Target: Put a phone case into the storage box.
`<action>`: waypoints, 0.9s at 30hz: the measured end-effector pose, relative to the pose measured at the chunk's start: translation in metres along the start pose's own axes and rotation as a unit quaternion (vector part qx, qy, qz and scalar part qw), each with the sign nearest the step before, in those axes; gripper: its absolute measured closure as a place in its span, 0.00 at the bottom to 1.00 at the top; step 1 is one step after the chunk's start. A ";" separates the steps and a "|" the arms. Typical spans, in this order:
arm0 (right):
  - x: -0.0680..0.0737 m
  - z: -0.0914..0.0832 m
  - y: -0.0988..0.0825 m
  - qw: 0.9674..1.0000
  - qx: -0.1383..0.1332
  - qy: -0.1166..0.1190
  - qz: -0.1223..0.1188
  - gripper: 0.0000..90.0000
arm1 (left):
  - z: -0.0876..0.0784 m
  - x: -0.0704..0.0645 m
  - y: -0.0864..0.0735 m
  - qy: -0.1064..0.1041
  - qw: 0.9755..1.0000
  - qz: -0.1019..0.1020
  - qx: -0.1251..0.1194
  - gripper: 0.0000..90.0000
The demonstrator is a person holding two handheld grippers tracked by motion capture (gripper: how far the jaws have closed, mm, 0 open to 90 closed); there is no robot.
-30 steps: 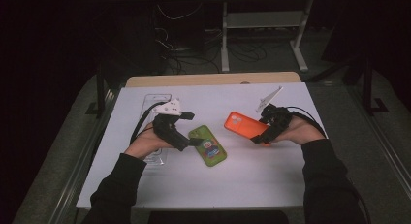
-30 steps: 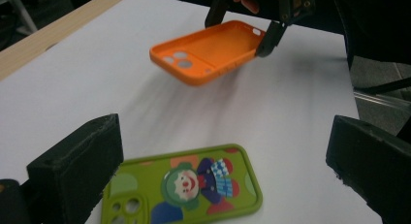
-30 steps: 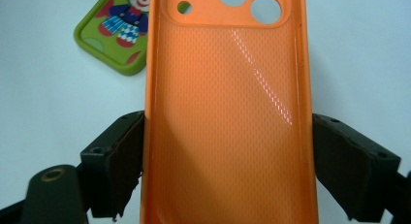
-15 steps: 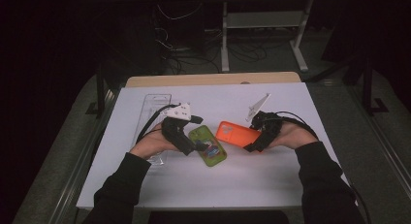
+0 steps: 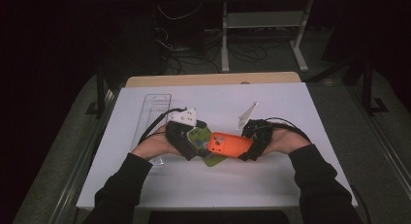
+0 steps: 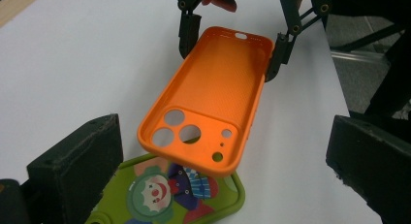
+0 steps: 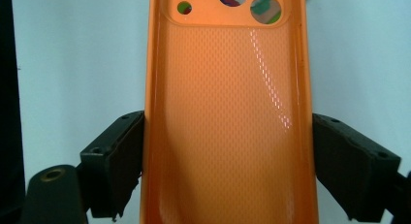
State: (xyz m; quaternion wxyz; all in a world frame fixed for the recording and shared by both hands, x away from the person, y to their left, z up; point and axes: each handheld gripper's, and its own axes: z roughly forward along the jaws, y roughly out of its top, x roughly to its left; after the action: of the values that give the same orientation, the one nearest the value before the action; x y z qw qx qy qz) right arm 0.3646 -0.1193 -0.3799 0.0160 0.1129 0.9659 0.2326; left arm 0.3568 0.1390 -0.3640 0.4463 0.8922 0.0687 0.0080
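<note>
White table (image 5: pixel 300 185) open front & right, clear tray (image 5: pixel 154 107) blocks far left

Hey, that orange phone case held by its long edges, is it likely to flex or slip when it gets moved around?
The orange phone case is an empty thin shell, so probably light and somewhat bendy under a squeeze. The right gripper clamps its glossy side walls, which could slide. Its far end hangs unsupported above the green case, so it may sag or pivot.
</note>
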 end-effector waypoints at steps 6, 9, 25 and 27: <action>0.006 0.001 0.005 1.000 0.000 0.006 -0.014 0.17 | 0.003 -0.003 0.002 -0.004 1.000 0.010 0.011 0.00; 0.012 0.000 0.009 1.000 -0.001 0.007 -0.023 0.17 | 0.006 -0.007 0.003 -0.007 1.000 0.013 0.016 0.00; 0.029 0.005 0.022 0.998 0.002 0.019 -0.061 0.17 | 0.021 -0.016 0.005 -0.025 0.996 0.055 0.068 0.00; 0.029 0.006 0.022 0.998 0.002 0.019 -0.065 0.17 | 0.023 -0.016 0.004 -0.026 0.995 0.057 0.075 0.00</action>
State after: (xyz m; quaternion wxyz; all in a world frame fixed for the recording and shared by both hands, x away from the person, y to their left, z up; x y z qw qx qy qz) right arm 0.3411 -0.0910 -0.3743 0.0125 0.0459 0.9717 0.2314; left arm 0.3430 0.1162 -0.3737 0.3790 0.9254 0.0066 0.0053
